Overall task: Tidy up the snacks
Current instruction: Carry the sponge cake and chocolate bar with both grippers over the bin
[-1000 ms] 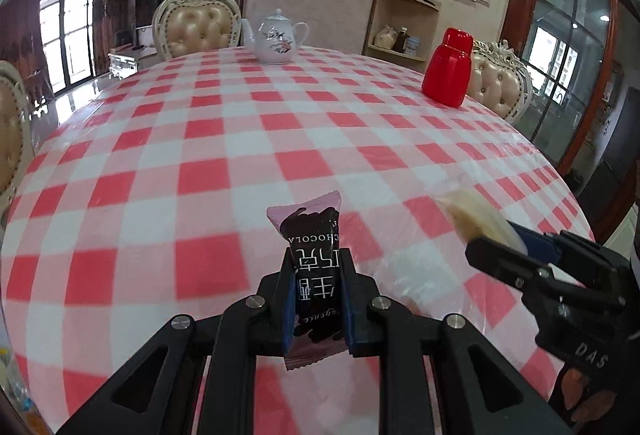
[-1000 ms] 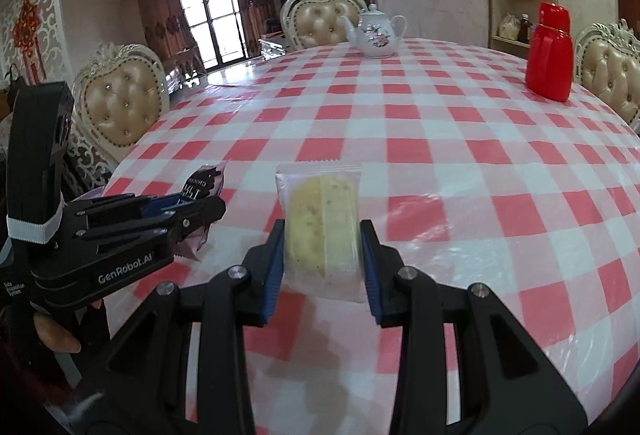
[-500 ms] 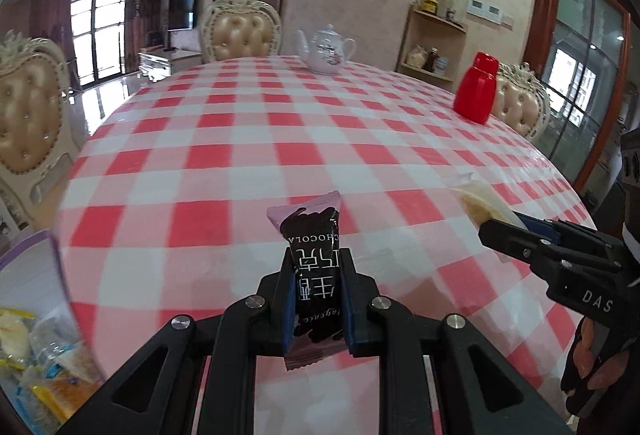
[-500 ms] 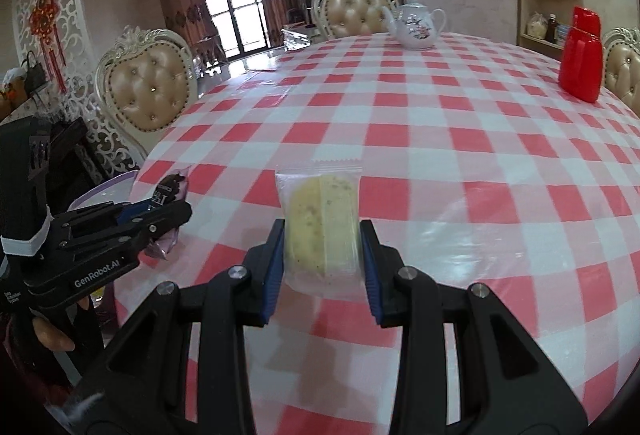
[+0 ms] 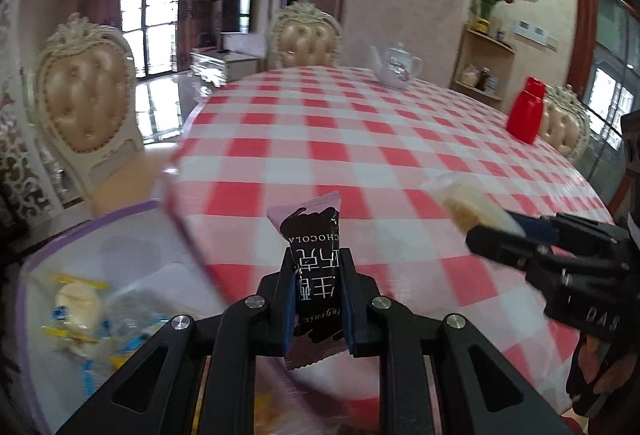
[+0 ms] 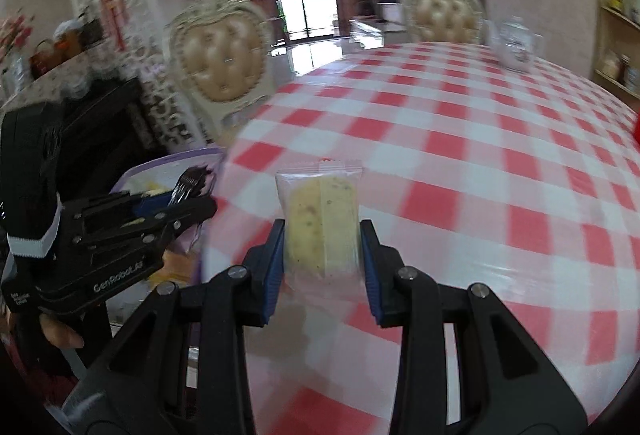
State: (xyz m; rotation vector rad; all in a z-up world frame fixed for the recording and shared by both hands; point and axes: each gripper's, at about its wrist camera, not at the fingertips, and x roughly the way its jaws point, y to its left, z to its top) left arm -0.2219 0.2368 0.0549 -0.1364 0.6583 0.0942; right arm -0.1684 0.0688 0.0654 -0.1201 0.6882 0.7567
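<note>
Checked cloth covers the bench [image 5: 400,163]. Left tool [image 5: 316,299] clamps a chocolate [image 5: 314,255] upright; right tool [image 6: 322,259] grips a biscuit [image 6: 322,223]. Each holds its snack by the lower part, clear for dropping into the bin [image 5: 132,235] left of both.

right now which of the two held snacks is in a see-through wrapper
The yellow cake in the right gripper. The left gripper holds a chocolate bar in an opaque dark and pink wrapper.
</note>
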